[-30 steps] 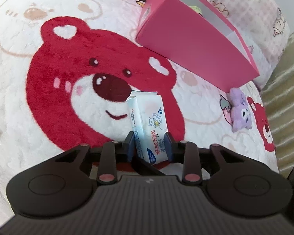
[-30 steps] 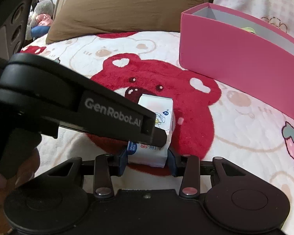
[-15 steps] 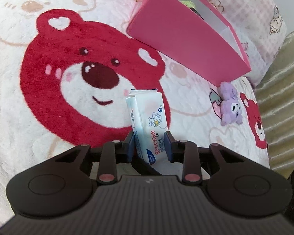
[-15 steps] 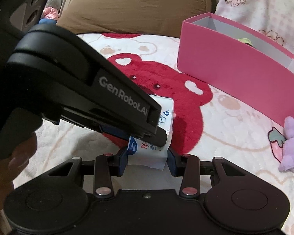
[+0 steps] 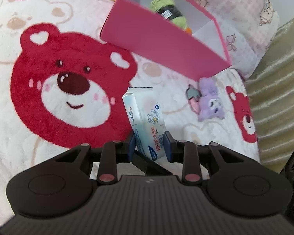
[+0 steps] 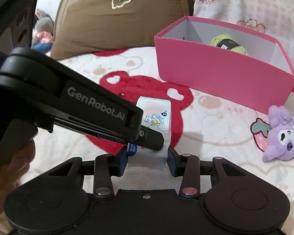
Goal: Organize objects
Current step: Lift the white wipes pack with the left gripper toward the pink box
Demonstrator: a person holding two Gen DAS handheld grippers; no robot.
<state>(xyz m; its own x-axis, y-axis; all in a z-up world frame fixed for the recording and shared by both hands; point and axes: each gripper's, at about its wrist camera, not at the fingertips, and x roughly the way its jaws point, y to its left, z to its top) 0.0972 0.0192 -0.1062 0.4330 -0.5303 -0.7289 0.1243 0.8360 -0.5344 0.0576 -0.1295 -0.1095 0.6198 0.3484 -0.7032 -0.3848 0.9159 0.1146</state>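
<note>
We hold a tissue pack (image 5: 147,121) above the bear-print bed (image 5: 49,101), both the left gripper (image 5: 149,146) and the right gripper (image 6: 147,161) with jaws clamped on it; "GenRobot.AI" marks the left gripper; a pink box (image 6: 215,74) stands nearby.
</note>
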